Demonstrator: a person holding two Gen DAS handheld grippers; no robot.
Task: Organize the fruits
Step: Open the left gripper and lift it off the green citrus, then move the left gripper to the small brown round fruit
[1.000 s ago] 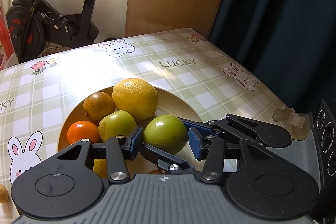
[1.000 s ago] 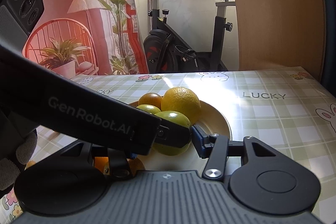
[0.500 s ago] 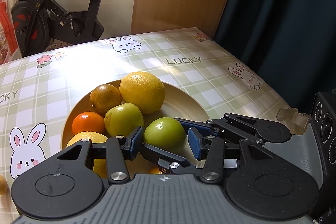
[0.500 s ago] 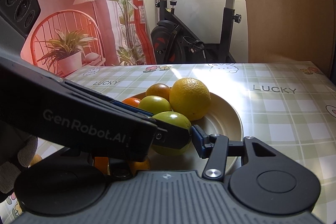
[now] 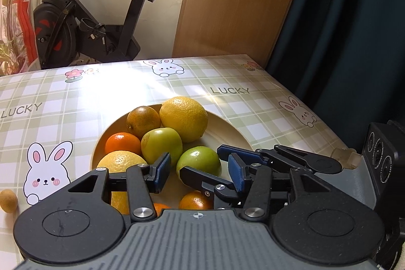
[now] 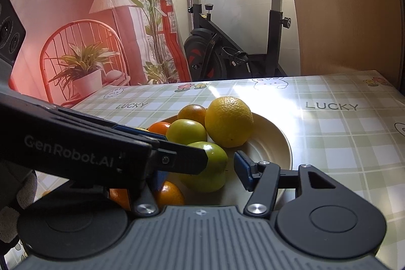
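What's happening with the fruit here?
A person holds two grippers over a plate of fruit on a checked tablecloth. Both the left gripper and the right gripper are around the same green apple, their fingers opening, not pressing it. The apple sits on the plate beside a lemon.

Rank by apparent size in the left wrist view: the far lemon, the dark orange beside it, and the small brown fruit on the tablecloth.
1. Far lemon, largest.
2. Dark orange.
3. Small brown fruit, clearly smallest, although it lies nearer the camera.
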